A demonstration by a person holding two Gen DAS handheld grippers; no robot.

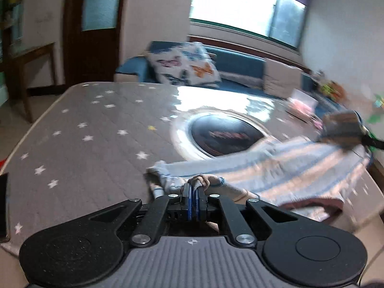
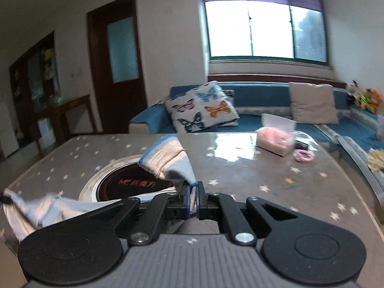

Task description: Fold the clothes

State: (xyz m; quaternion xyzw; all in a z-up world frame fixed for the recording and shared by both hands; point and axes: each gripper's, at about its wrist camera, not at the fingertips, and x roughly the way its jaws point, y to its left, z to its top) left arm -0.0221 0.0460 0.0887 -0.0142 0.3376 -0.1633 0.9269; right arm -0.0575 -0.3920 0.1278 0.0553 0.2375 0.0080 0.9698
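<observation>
A pale blue and white striped garment [image 1: 276, 170] with blue trim hangs stretched above the grey star-patterned table [image 1: 84, 132]. In the left wrist view my left gripper [image 1: 194, 189] is shut on a bunched edge of the cloth at the near left. The other gripper shows blurred at the far right [image 1: 340, 129], holding the opposite end. In the right wrist view my right gripper [image 2: 192, 192] is shut on a folded edge of the garment [image 2: 165, 158], which stands up in front of it. The rest of the cloth trails off to the lower left.
A round black induction hob [image 2: 129, 184] with a silver rim is set into the middle of the table. A tissue box [image 2: 276, 141] and a pink item [image 2: 303, 156] sit at the far right. A blue sofa [image 2: 252, 117] with a butterfly cushion [image 2: 201, 108] lies beyond.
</observation>
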